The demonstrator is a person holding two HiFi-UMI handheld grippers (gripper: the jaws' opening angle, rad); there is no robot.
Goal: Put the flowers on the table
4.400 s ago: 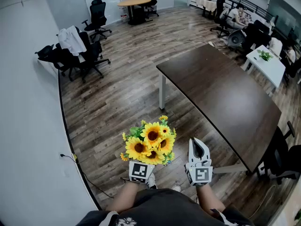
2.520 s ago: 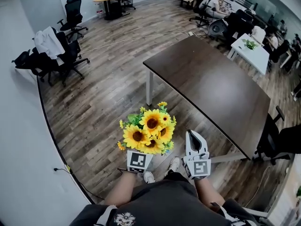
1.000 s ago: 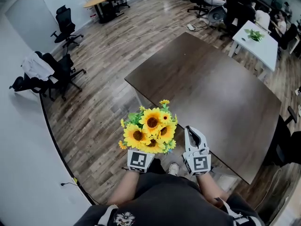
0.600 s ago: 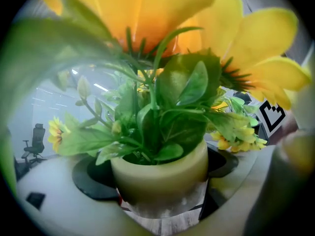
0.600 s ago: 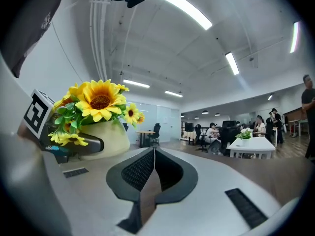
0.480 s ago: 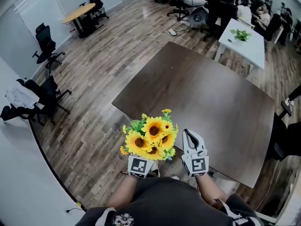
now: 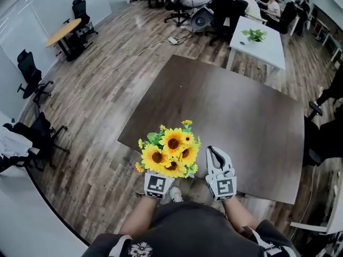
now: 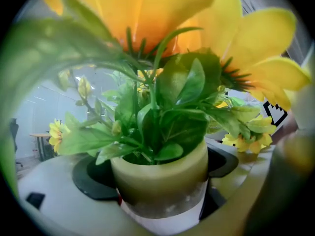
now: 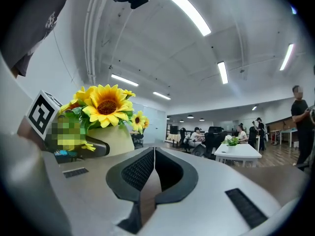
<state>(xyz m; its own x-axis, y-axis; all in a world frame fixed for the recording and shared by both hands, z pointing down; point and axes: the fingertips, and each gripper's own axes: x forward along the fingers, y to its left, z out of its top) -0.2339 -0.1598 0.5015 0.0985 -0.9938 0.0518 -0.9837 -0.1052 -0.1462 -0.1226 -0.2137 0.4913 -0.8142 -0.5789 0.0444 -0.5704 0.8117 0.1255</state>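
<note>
Close against the torso, low in the head view: both forearms bent in, left gripper (image 7: 158,182) and right gripper (image 7: 214,153) side by side, near but apart, both aimed forward. Left jaws clamped on either side of a pale green pot (image 8: 162,181), dark pads against its wall. Upright out of that pot, a sunflower bouquet (image 7: 170,154), with blooms and leaves filling the left gripper view. Right jaws pressed together with nothing between them. Just to their left in the right gripper view, the pot and blooms again.

Straight ahead, partly covered by the blooms in the head view: near edge of a dark brown table (image 7: 241,122), slanting from a corner at left down toward the right. Held in the air at that edge, not set on the top. Beyond it, broad dark tabletop stretching away toward a white table (image 7: 257,47) bearing a small green plant (image 7: 254,35). Left of the corner, wood floor (image 7: 96,159), with black office chairs (image 7: 32,79) and a round wooden table (image 7: 64,30) well apart, off by the wall. Just beside the dark table's right edge, another black chair (image 7: 321,141).
</note>
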